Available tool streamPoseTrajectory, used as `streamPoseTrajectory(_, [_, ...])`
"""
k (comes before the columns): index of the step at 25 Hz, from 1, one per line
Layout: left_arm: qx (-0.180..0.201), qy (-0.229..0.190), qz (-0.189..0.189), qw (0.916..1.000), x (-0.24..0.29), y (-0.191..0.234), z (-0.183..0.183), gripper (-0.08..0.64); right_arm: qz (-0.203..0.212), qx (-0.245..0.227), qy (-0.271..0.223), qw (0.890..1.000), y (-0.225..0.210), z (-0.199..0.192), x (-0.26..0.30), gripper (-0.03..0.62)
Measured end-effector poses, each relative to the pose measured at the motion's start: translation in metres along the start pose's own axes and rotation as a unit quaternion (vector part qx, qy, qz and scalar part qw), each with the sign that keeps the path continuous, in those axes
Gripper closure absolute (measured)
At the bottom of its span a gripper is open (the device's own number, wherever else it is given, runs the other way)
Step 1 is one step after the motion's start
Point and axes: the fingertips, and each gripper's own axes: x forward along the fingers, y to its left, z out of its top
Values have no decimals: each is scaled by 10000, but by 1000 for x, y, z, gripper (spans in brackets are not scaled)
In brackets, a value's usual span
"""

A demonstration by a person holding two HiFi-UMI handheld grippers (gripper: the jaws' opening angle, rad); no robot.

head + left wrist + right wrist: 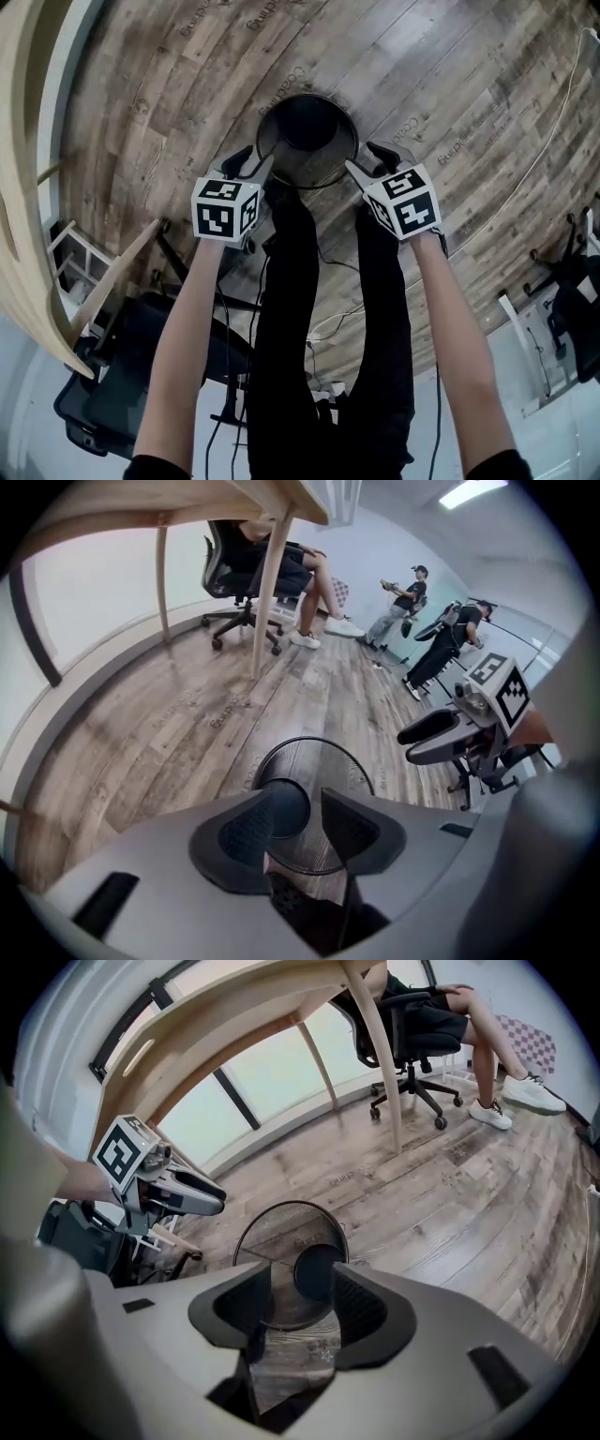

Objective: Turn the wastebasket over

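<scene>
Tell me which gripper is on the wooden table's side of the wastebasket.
The left gripper, between wastebasket and wooden table; the right gripper is on the opposite side.

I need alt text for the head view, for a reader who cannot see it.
Seen from above, a round black wire-mesh wastebasket stands open side up on a wooden plank floor. The left tool and right tool, jaws apart, flank its rim.
</scene>
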Motion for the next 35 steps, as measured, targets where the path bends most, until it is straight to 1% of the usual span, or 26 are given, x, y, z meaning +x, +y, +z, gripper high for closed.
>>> streamPoseTrajectory(3, [-436,120,107,9989,17,13,-13,382,-29,51,98,9999,-7,-10,17,391])
streamPoseTrajectory(7, [-477,244,267,9982,36,29,-25,382,-149,32,271,9995,-19,-18,38,391])
streamPoseTrajectory(11, [-552,358,412,9970,54,45,-36,384,-244,-84,330,9991,-28,-19,54,394])
streamPoseTrajectory(13, [-471,389,440,9972,63,50,-38,391,-291,-107,332,9990,-33,-18,60,405])
streamPoseTrajectory(16, [-85,472,514,9975,73,53,-38,398,-351,-89,369,9987,-41,-18,70,411])
streamPoseTrajectory(18, [101,505,556,9971,78,55,-37,418,-398,-45,434,9983,-46,-20,77,416])
streamPoseTrajectory(22, [190,568,573,9966,84,59,-36,447,-484,-92,497,9975,-50,-21,89,453])
streamPoseTrajectory(25, [273,656,566,9959,88,61,-38,451,-551,-102,541,9970,-52,-22,94,470])
streamPoseTrajectory(29, [409,779,557,9946,91,60,-42,463,-702,-81,541,9960,-55,-24,96,517])
streamPoseTrajectory(32, [548,820,632,9931,93,58,-41,488,-710,-66,533,9960,-56,-23,96,523])
streamPoseTrajectory(35, [472,832,724,9928,93,60,-42,492,-647,14,520,9965,-57,-24,97,526])
